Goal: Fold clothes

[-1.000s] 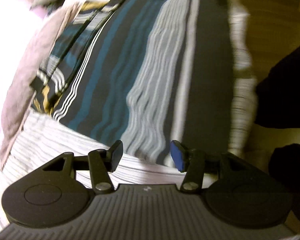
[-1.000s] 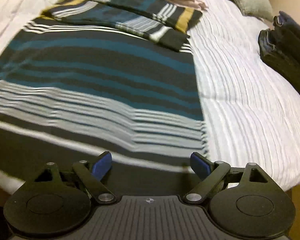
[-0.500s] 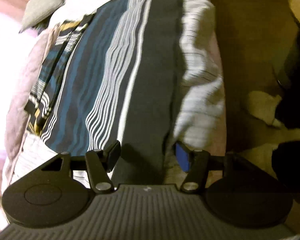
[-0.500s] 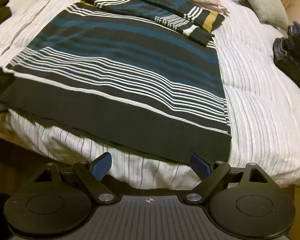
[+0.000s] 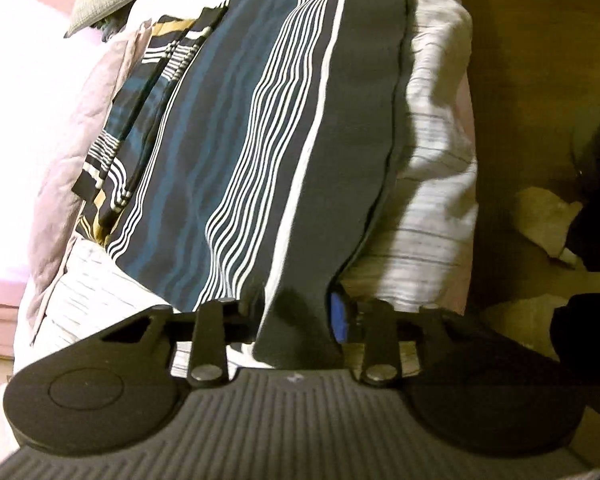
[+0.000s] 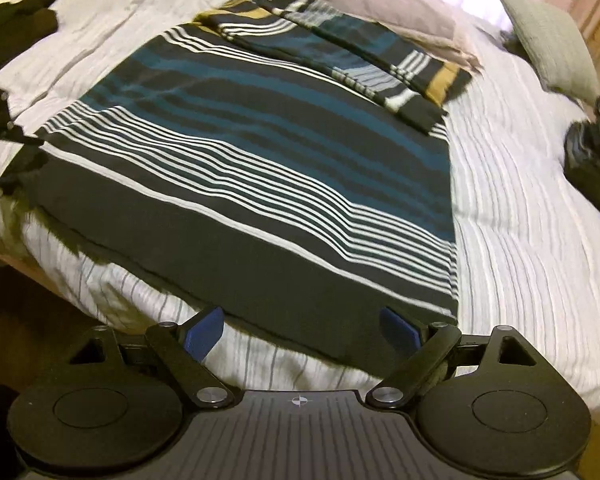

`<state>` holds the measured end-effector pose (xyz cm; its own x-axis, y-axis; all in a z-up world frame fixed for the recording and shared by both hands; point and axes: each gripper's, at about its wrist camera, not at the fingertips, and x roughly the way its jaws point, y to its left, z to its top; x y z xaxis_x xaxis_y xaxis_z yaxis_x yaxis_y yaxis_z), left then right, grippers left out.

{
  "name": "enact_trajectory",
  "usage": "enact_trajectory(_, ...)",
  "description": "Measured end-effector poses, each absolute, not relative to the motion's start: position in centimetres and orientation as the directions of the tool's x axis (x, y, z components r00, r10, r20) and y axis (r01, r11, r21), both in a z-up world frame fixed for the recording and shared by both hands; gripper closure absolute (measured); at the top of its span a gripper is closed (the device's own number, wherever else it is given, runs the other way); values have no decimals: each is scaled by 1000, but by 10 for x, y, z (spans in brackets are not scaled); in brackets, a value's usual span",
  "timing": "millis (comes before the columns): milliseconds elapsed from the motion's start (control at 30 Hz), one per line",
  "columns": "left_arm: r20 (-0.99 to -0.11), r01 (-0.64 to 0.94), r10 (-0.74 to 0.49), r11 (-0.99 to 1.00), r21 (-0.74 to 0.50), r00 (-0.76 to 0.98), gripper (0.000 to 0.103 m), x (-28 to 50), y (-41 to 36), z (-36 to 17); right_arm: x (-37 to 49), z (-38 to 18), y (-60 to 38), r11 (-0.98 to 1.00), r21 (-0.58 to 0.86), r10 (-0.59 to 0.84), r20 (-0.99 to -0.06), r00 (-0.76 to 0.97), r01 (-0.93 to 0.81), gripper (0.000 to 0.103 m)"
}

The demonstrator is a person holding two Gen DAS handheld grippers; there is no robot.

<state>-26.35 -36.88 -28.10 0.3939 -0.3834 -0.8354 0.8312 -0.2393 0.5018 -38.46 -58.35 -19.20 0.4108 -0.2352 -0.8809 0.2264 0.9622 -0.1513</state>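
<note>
**Striped garment spread on the bed, both grippers now at its dark hem**

The striped garment (image 6: 260,168) lies flat on the white bedspread (image 6: 532,240), its sleeves folded across the far end and its dark hem hanging just over the bed edge. In the last second both cameras have swung in from over its middle to that hem. The left gripper (image 5: 296,320) has a corner of the hem between its fingers, though I cannot tell whether they pinch it. The right gripper (image 6: 300,332) stands wide open at the other corner, holding nothing. I judge a lengthwise fold is being set up. Beyond the garment lie a pink pillow (image 6: 360,4) and a grey cushion (image 6: 548,44). No readable writing or brand shows.
</note>
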Motion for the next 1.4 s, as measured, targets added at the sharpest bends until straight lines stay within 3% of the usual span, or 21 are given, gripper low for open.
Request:
enact_trajectory(33,-837,837,-379,-229,497,394,81,-261,-370,-278,-383,-194,-582,965,-156,-233,-879,416,211,15)
enact_trajectory(100,-842,847,-371,-209,488,393,98,-257,-372,-271,-381,-197,-577,971,-171,-229,-873,431,169,15)
enact_trajectory(133,-844,853,-366,-199,483,392,99,-255,-373,-268,-381,-200,-572,973,-185,-226,-867,443,135,15)
enact_trajectory(367,-854,881,-358,-142,450,378,100,-240,-377,-247,-381,-214,-515,928,-320,-153,-794,588,-191,15)
enact_trajectory(600,-859,904,-366,-96,416,357,100,-227,-381,-227,-377,-260,-520,800,-559,-331,-713,618,-217,17)
enact_trajectory(633,-860,907,-368,-89,411,354,100,-225,-382,-224,-382,-263,-528,786,-579,-352,-708,612,-217,33)
enact_trajectory(700,-862,913,-370,-76,401,347,100,-222,-383,-219,-393,-269,-544,756,-617,-394,-696,600,-219,48)
enact_trajectory(800,-863,921,-374,-56,385,338,100,-216,-384,-210,-403,-271,-572,728,-651,-450,-691,565,-215,51)
enact_trajectory(867,-864,921,-374,-62,385,336,100,-216,-384,-210,-410,-273,-591,709,-672,-487,-686,541,-214,67)
enact_trajectory(933,-866,918,-368,-74,389,337,100,-218,-383,-212,-414,-274,-606,697,-677,-502,-696,513,-235,96)
enact_trajectory(967,-867,917,-366,-80,391,338,100,-219,-382,-213,-414,-272,-610,702,-667,-493,-709,505,-250,100)
enact_trajectory(1400,-790,859,-415,-37,511,452,102,-273,-333,-171,-450,-185,-592,663,-660,-422,-719,552,-354,101)
